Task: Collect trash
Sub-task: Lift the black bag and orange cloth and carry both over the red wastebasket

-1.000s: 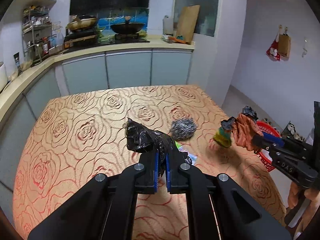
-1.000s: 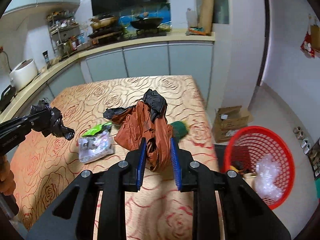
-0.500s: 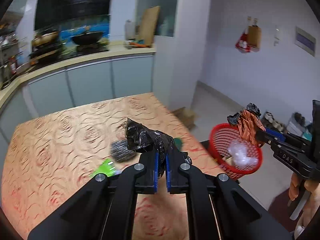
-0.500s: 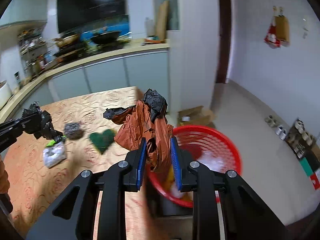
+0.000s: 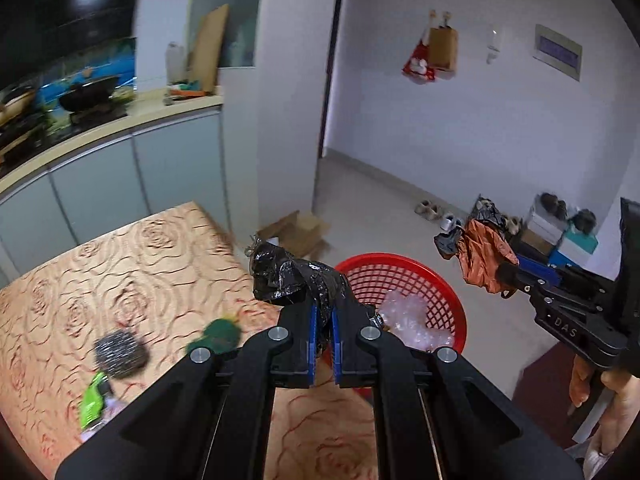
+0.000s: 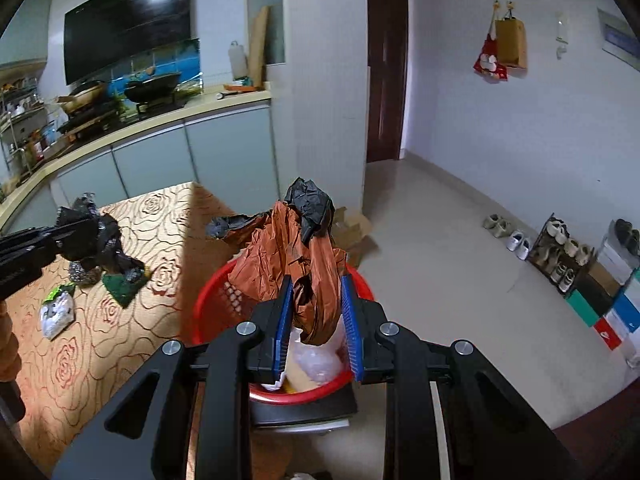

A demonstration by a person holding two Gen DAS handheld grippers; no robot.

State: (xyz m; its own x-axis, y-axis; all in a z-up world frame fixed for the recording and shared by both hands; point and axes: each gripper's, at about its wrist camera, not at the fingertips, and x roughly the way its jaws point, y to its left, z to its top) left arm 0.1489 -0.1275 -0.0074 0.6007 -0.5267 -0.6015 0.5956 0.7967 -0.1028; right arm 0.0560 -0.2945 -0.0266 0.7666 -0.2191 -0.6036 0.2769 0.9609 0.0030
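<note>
- Left gripper (image 5: pixel 323 334): fingers nearly pressed together, pinching a crumpled black bag (image 5: pixel 294 278) above the table (image 5: pixel 132 264) edge.
- Right gripper (image 6: pixel 316 320): fingers wider apart, clamping an orange bag (image 6: pixel 294 268) (black scrap at 12 o'clock) over the red basket (image 6: pixel 212 300).

White walls (image 6: pixel 500 128) meet a pale tiled floor (image 6: pixel 440 248). A cream counter (image 6: pixel 160 120) over grey-blue cabinet doors (image 6: pixel 152 168) runs along the back wall, with a wok (image 6: pixel 154 82) on the hob under a black range hood (image 6: pixel 128 32). A dark wooden door (image 6: pixel 386 60) stands beside the white pillar (image 6: pixel 324 80). A shoe rack (image 6: pixel 560 252) lines the right wall; a brown paper bag (image 6: pixel 510 42) hangs above.
</note>
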